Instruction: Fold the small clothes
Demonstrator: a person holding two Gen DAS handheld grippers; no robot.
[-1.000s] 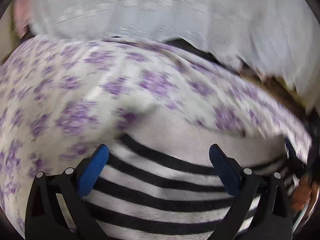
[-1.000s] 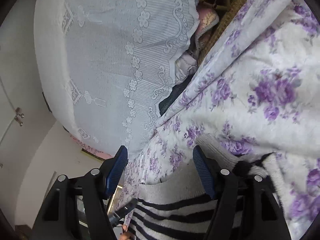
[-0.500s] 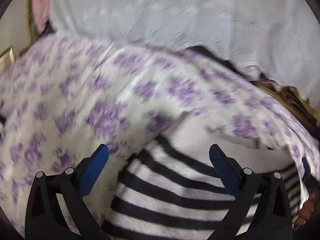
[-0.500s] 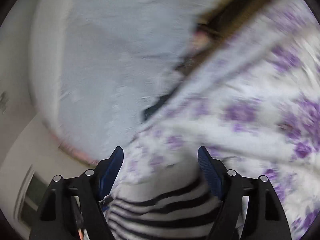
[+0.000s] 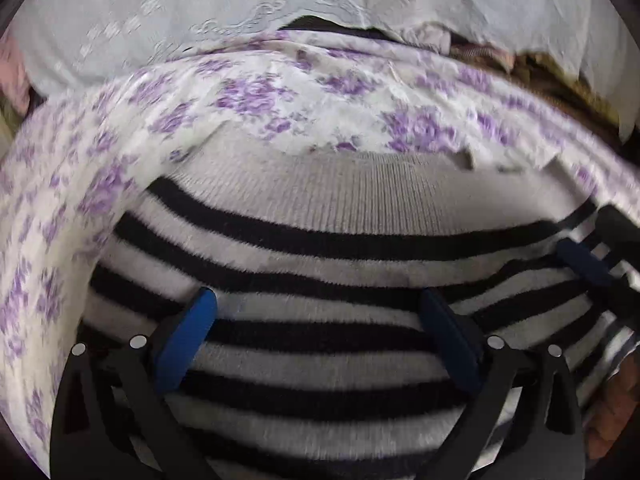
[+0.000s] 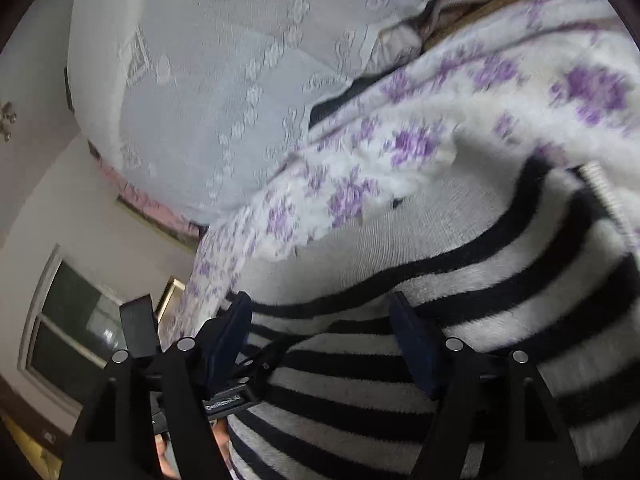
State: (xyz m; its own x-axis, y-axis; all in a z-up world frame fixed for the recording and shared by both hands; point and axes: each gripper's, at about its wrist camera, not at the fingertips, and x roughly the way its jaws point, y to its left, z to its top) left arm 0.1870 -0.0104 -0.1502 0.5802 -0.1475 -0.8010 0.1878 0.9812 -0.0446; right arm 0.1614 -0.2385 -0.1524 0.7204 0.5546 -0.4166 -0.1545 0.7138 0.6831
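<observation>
The striped sweater (image 5: 328,248) is lying spread on the purple-flowered blanket (image 5: 280,104), stretching between and under the wide-open fingers of both the left claw (image 5: 320,328) and the right claw (image 6: 324,332).

The bed is covered by a white fleece blanket (image 5: 320,108) printed with purple flowers, rumpled into low ridges. Directly on the blanket lies a fuzzy black-and-white striped sweater (image 5: 320,264), spread flat, its plain grey ribbed band (image 5: 372,196) at the far edge, touching the blanket's flowers. Beyond the blanket's far edge rises a pale lace-patterned cloth (image 5: 200,20), draped and hanging over whatever stands behind the bed. At the blanket's far right edge a strip of brown woven material (image 5: 560,84) shows, with some pinkish and dark cloth (image 6: 404,36) bunched beside it under the lace.
</observation>
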